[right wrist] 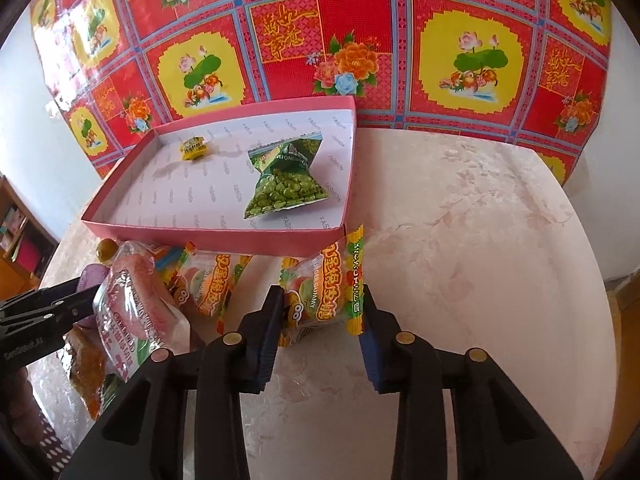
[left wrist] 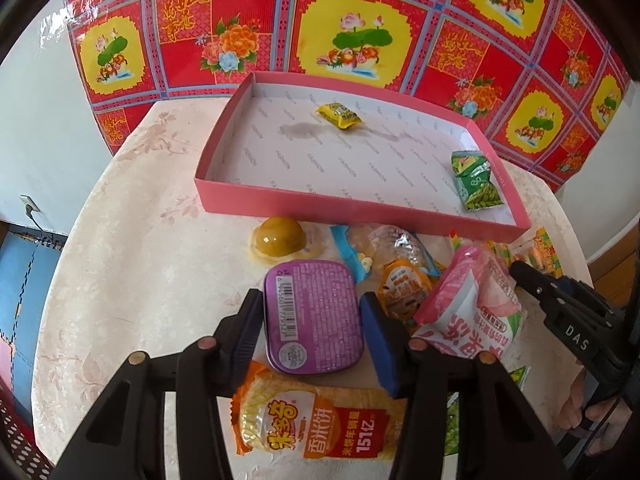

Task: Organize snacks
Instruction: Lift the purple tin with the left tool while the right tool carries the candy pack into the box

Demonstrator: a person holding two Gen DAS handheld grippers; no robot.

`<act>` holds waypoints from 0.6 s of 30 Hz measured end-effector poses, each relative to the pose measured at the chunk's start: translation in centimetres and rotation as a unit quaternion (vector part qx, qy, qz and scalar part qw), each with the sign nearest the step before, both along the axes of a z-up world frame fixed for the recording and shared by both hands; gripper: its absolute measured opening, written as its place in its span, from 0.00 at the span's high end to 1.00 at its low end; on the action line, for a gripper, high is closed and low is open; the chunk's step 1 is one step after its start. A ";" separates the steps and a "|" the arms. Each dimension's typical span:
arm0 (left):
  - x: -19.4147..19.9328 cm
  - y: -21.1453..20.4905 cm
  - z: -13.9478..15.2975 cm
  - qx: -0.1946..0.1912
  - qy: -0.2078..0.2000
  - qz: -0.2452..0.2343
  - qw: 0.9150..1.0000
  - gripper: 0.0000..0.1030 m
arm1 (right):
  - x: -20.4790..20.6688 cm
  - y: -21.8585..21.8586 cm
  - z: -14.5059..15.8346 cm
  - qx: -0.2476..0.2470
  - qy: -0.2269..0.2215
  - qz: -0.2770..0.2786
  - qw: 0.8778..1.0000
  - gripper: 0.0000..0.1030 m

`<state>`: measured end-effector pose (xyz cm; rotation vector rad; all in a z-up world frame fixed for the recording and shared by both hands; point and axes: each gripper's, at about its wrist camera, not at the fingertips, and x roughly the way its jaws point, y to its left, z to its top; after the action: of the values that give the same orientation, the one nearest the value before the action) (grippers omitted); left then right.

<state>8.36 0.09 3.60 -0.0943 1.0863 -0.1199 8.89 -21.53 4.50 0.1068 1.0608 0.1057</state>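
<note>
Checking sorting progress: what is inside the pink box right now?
Inside the pink box lie a small yellow candy and a green pea packet. Nothing else shows; its floor is fully visible.

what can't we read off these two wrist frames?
- Left wrist: whether the left claw actually presses the purple tub; contact unclear.
- Left wrist: the orange pouch, half covered by the pink packet.
- Right wrist: the brown pouch, under the pink packet and blurred.
- Both views: snacks near the bottom edge, hidden behind claw bodies.

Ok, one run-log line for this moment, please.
left gripper: astride purple tin | right gripper: shut on burger gummy packet | pink box: green pea packet, yellow candy inside
</note>
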 end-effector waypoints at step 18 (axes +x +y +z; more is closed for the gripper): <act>-0.7 -0.1 2.3 -0.001 -0.031 -0.011 0.999 0.50 | -0.8 0.7 3.3 0.009 -0.037 0.018 0.999 0.65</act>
<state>7.69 -0.05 5.92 -0.0791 1.0252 -0.1424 8.12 -20.80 7.75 0.0997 0.9873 0.1516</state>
